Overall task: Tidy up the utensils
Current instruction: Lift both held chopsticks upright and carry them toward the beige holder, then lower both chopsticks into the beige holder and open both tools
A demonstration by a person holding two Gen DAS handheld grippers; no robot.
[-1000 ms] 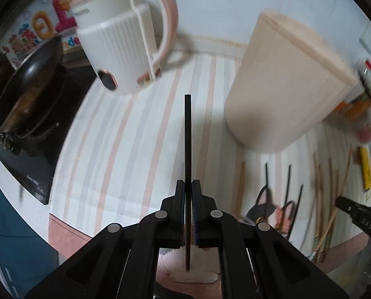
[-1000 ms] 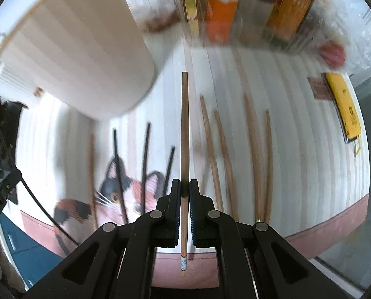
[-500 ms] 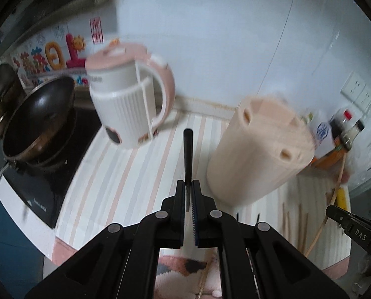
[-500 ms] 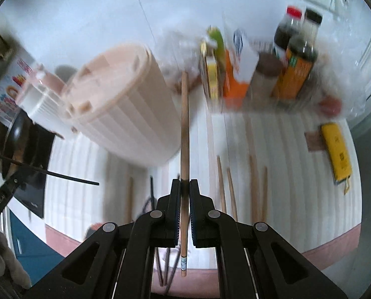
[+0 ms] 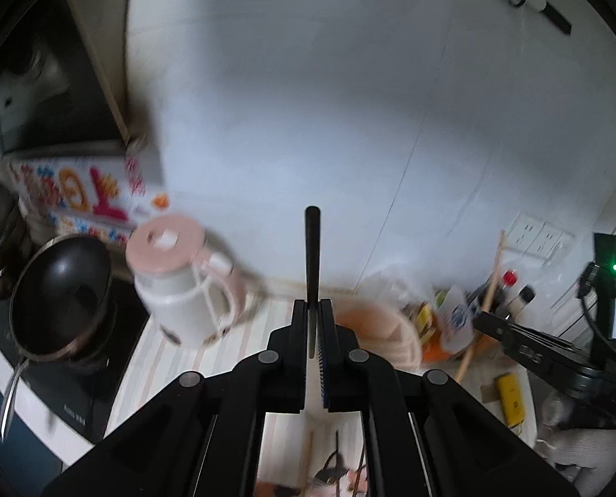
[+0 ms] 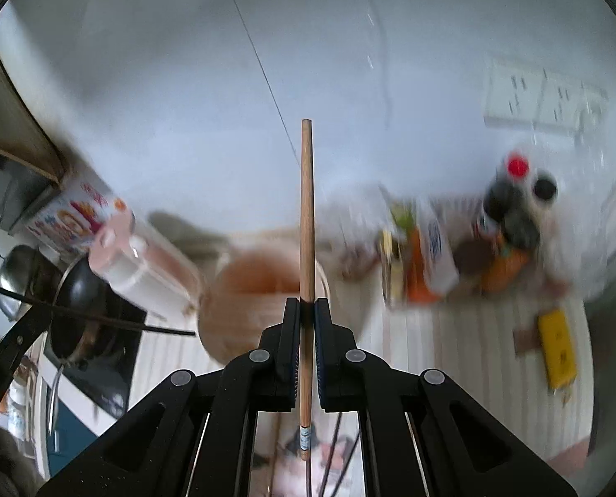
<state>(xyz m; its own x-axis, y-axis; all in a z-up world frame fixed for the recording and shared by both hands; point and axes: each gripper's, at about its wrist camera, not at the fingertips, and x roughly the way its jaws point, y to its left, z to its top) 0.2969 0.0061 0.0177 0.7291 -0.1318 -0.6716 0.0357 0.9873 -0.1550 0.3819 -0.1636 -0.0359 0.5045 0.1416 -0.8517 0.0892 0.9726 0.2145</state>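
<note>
Each gripper's jaws pinch one stick — left gripper (image 5: 313,323) the black chopstick (image 5: 312,256), right gripper (image 6: 306,323) the wooden chopstick (image 6: 306,215) — so hold each stick straight up over the pink holder (image 6: 262,290) and lower slowly.

- On the counter (image 5: 175,356): kettle (image 5: 179,290) left of the round holder (image 6: 258,294), bottles and packets (image 6: 465,248) to its right, by the wall (image 5: 349,124).
- Left of the kettle, a pan (image 5: 59,294) on the cooktop (image 5: 88,389).
- Chopsticks lying on the mat (image 6: 291,455) in front of the holder.
- Sockets (image 6: 544,99) on the wall above the bottles.
</note>
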